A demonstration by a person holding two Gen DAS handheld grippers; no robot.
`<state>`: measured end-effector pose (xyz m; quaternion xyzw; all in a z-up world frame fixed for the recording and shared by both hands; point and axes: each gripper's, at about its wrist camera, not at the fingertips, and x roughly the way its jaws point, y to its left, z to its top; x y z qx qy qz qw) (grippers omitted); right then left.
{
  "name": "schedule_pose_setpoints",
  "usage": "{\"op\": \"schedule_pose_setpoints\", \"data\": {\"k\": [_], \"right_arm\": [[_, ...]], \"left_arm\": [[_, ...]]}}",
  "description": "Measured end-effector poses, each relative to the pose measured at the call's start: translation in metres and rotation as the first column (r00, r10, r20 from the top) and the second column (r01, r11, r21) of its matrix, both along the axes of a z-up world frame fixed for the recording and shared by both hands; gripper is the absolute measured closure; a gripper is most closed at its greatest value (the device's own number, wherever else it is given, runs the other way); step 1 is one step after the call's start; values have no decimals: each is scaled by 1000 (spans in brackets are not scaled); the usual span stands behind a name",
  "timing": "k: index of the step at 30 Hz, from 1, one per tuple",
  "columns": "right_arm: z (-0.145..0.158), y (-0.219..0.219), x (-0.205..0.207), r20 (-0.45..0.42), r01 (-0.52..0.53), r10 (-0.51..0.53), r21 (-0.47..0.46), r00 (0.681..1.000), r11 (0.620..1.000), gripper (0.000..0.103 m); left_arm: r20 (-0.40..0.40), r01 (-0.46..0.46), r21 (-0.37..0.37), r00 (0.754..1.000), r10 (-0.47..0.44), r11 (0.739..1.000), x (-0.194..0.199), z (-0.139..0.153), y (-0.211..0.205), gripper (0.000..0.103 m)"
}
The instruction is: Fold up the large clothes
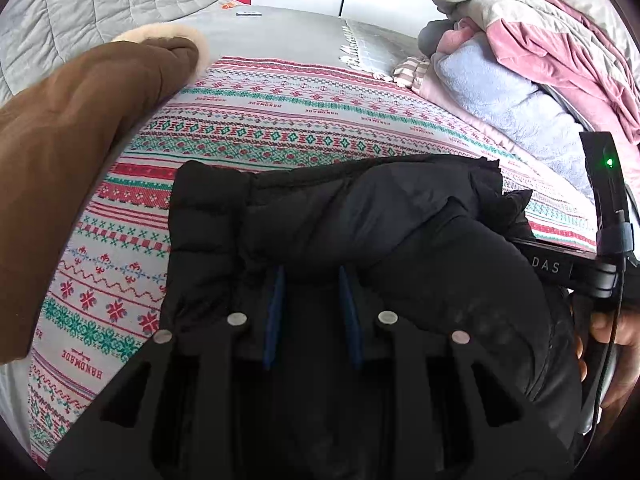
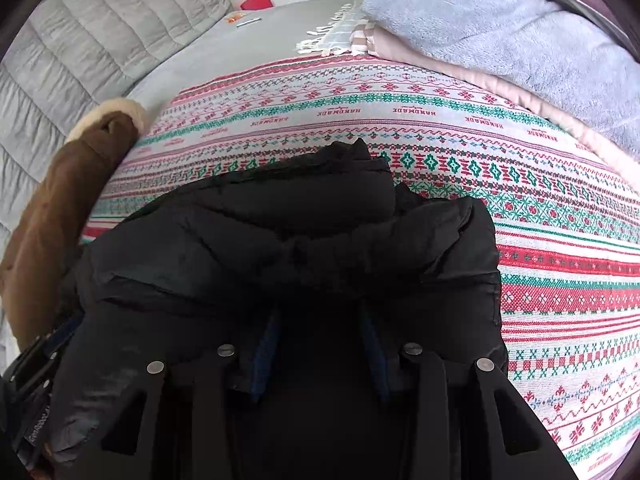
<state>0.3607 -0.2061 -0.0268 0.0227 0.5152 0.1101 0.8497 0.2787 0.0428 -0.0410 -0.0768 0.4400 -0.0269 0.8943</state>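
Observation:
A black puffer jacket lies bunched on a patterned red, green and white blanket; it also shows in the right wrist view. My left gripper has its blue fingers spread apart, with their tips under a fold of the jacket. My right gripper also has its blue fingers apart, tips hidden under the jacket's edge. The right gripper's body and the hand holding it show at the right of the left wrist view.
A brown coat with cream fur trim lies at the left, also in the right wrist view. A pile of blue and pink blankets sits at the right. A grey quilted headboard stands behind the grey bed sheet.

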Motion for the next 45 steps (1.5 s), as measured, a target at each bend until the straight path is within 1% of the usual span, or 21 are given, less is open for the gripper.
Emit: {"op": "schedule_pose_setpoints", "data": {"k": [5, 8, 10, 12, 15, 17, 19, 22, 24, 25, 28, 31, 33, 35, 36, 37, 38, 40, 42, 43, 45], "right_arm": [[-2, 6, 1, 32, 5, -3, -44, 999, 999, 63], [8, 7, -5, 41, 5, -2, -73, 999, 997, 61], [27, -2, -23, 60, 18, -15, -54, 998, 998, 53], [50, -13, -51, 88, 34, -34, -1, 996, 999, 35], [67, -24, -86, 103, 41, -46, 53, 994, 998, 34], [65, -20, -106, 111, 8, -17, 76, 994, 997, 34], [53, -13, -113, 105, -15, 9, 60, 994, 998, 34], [38, -5, -115, 143, -28, 25, 23, 989, 999, 32], [38, -4, -112, 147, -37, 35, 11, 988, 999, 31], [43, -12, -116, 150, -47, 45, 4, 988, 999, 30], [39, -20, -112, 134, -52, 47, 32, 990, 998, 29], [40, -24, -117, 139, -48, 42, 41, 989, 998, 29], [43, -28, -120, 146, -48, 39, 56, 989, 997, 29], [48, -37, -123, 141, -36, 21, 104, 990, 994, 28], [50, -40, -124, 139, -28, 10, 124, 990, 992, 28], [53, -46, -126, 138, -16, -5, 150, 990, 989, 28], [57, -53, -128, 141, -5, -20, 173, 990, 985, 28], [62, -66, -133, 147, 24, -54, 202, 988, 979, 27], [66, -79, -136, 143, 55, -89, 228, 986, 972, 26], [67, -84, -137, 136, 65, -101, 246, 986, 967, 26], [66, -97, -138, 112, 87, -126, 299, 986, 950, 26]], "left_arm": [[-1, 9, 30, 1000, -9, 999, 0, -4, -5, 73], [0, 23, 53, 1000, -23, 998, -2, -3, -9, 73], [-3, 23, 47, 1000, -23, 999, -1, -3, -7, 73], [-4, 23, 39, 1000, -23, 999, -1, -3, -6, 73], [-3, 22, 45, 1000, -22, 999, -2, -2, -6, 73], [0, 22, 49, 1000, -22, 999, -3, -2, -7, 73], [1, 20, 46, 1000, -20, 999, -4, -2, -6, 73], [3, 19, 48, 1000, -19, 999, -5, -2, -6, 73], [4, 19, 48, 1000, -19, 999, -6, -1, -6, 73], [4, 19, 45, 1000, -19, 999, -6, -1, -6, 73], [1, 19, 34, 1000, -19, 999, -7, 3, -5, 73], [-12, 25, 21, 1000, -25, 999, -9, 10, -4, 73], [-32, 33, 3, 999, -33, 999, -11, 18, -1, 72], [-44, 38, -42, 998, -40, 998, -18, 29, 6, 61], [-42, 40, -74, 998, -43, 996, -23, 34, 11, 52], [-38, 39, -95, 998, -43, 995, -27, 37, 14, 46], [-32, 37, -130, 999, -41, 991, -34, 42, 20, 45], [-37, 29, -164, 999, -35, 986, -44, 45, 28, 41], [-62, 17, -211, 998, -30, 977, -54, 43, 39, 38], [-89, 1, -250, 996, -24, 968, -62, 38, 45, 37], [-129, -23, -297, 991, -16, 955, -70, 29, 53, 37]]}}
